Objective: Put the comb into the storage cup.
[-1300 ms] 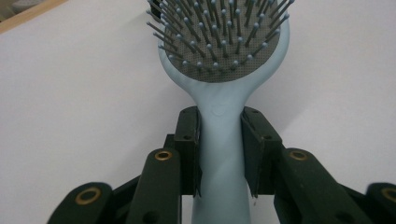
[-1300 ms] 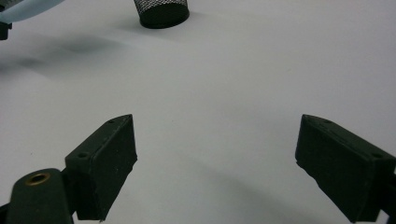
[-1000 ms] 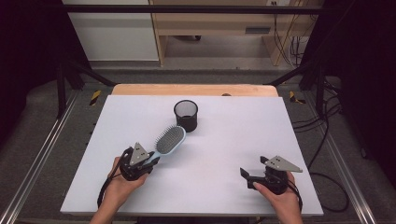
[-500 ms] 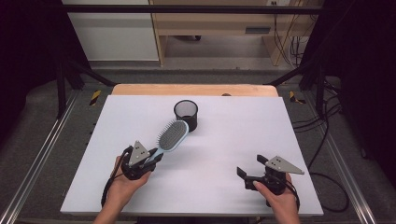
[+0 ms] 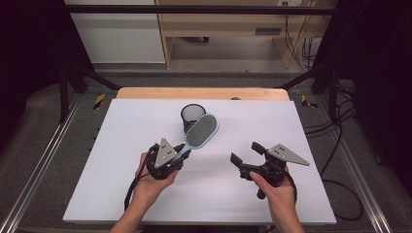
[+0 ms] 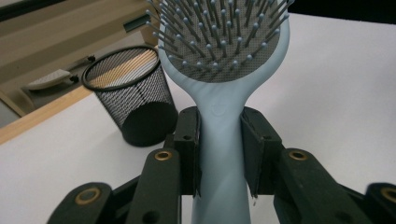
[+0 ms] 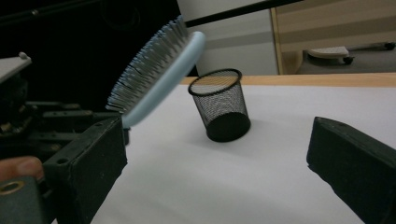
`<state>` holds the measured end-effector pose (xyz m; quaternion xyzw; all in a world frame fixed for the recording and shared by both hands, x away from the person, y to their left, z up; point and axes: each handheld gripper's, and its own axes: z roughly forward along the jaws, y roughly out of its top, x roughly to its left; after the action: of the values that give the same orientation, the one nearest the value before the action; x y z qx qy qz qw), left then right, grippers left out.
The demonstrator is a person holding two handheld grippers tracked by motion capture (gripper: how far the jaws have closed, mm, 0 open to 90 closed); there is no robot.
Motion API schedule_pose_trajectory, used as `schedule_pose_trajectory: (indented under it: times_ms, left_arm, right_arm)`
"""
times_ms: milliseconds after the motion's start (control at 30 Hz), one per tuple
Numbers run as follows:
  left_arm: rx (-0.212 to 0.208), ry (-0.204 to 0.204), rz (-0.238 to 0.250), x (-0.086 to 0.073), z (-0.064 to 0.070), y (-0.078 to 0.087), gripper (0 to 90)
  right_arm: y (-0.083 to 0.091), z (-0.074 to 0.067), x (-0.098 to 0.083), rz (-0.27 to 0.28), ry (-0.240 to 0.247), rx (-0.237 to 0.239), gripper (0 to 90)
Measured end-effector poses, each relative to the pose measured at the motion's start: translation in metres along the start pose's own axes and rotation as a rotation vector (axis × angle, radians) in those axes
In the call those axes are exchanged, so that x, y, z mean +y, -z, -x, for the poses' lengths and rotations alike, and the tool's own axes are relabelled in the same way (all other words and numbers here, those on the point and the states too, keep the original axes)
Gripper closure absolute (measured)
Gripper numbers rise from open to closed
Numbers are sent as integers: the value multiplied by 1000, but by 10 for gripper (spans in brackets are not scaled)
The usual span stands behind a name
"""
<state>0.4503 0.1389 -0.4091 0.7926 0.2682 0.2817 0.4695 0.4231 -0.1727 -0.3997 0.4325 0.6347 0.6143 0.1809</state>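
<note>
The left gripper [image 5: 180,154] clamps the handle of a pale blue plastic paddle hairbrush [image 5: 201,131], raised off the white table [image 5: 121,145], seemingly just before a black wire-mesh cup [image 5: 190,115]. At the near right, the right gripper [image 5: 245,154] is spread apart, empty.

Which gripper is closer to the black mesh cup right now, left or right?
Left. The left gripper, shut on the hairbrush, sits just below the mesh cup; the open right gripper is farther off to its right.
</note>
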Motion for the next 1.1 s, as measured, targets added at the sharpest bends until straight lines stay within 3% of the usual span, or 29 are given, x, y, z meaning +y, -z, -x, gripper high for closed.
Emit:
schedule_pose_trajectory:
  times_ms: [433, 933, 1100]
  left_arm:
    - [16, 7, 64, 13, 12, -8, 696]
    - [14, -21, 128, 20, 31, -7, 696]
    - [0, -23, 126, 18, 37, -8, 696]
  right_arm:
    - [-27, -31, 12, 52, -29, 51, 48]
    - [-39, -42, 18, 53, -61, 73, 33]
    - [-47, -41, 21, 45, -99, 86, 34]
